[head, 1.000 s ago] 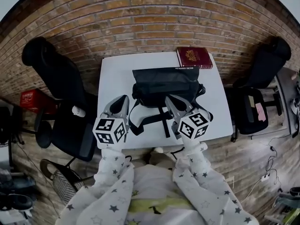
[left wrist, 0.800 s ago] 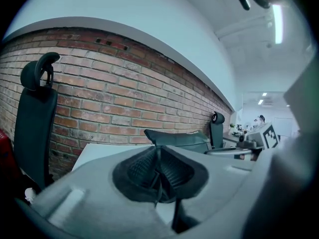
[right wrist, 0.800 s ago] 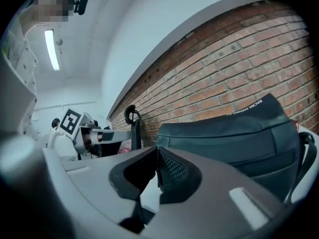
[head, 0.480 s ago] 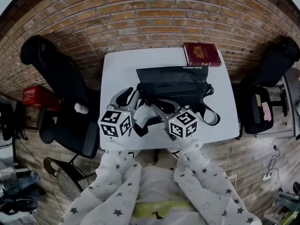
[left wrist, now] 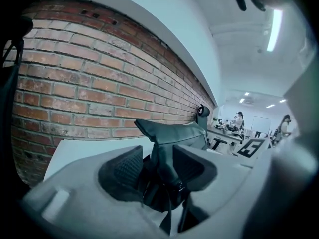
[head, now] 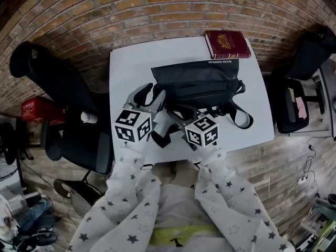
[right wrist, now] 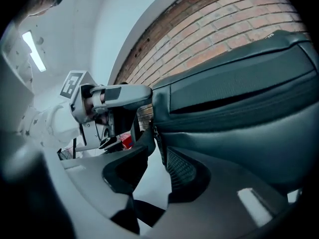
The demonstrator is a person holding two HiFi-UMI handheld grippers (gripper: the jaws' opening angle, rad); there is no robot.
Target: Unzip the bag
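Left hand-held gripper, right hand-held gripper, jaws just opened, released, bag end between each pair, zip pull unclear

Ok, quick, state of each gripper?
Left gripper: open, just been opening, bag corner between the jaws, ungripped.
Right gripper: open, just been opening, bag end between the jaws, ungripped.

We look down on a white table standing at a red brick wall, with a black office chair on its left and another black chair on its right. A wood-plank floor runs beneath. From the left gripper view we see a long ceiling light glowing in a white room.
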